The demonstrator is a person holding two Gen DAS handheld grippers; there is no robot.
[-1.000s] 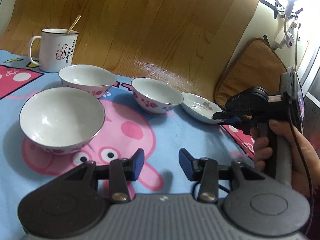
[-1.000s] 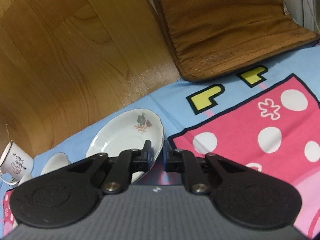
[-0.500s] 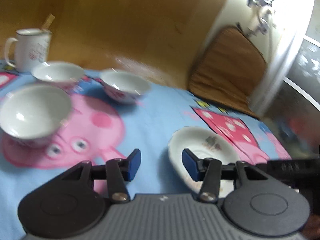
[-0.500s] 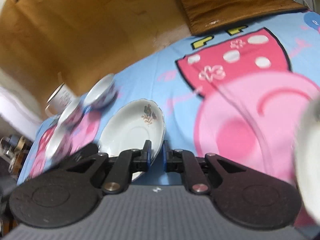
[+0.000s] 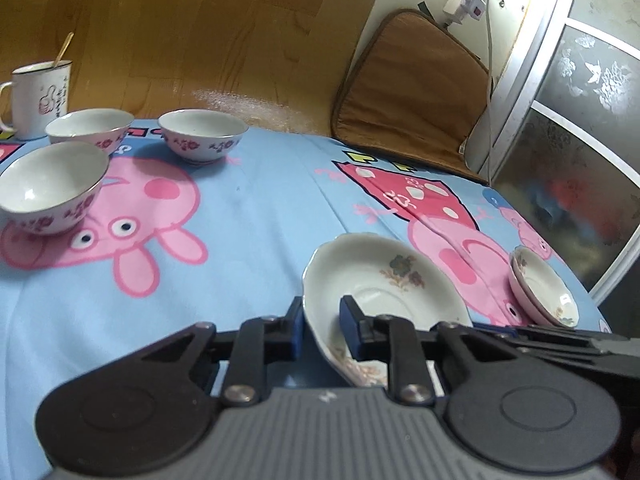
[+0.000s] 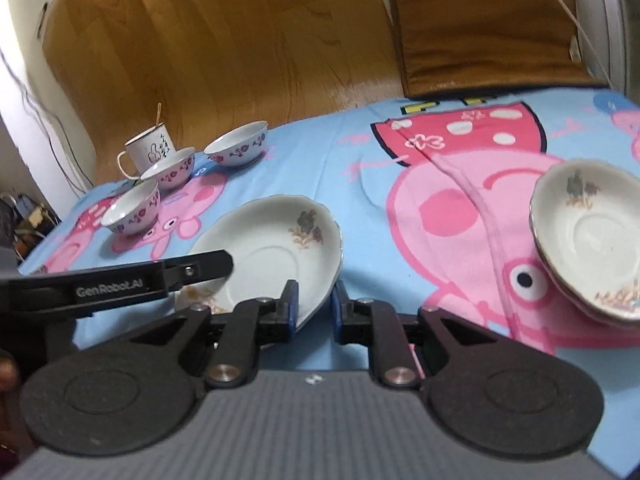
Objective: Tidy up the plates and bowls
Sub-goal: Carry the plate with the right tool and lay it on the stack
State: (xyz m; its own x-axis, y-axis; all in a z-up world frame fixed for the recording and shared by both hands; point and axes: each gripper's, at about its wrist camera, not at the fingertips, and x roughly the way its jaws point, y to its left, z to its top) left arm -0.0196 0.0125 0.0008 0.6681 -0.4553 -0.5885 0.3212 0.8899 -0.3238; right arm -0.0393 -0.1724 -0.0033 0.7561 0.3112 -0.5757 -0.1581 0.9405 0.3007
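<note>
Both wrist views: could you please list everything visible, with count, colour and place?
flowered plate: one, white, near side of sheet, rim between both grippers' jaws
stacked plates: two, white, on sheet to its right
bowls: three, white with purple flowers, far left on sheet
mug: one, white, behind bowls, stick inside
sheet: one, blue with pink cartoon pigs, under everything
cushion: one, brown, leaning behind sheet
left gripper: one, black, jaws closing on flowered plate
right gripper: one, black, jaws opening around same rim
</note>
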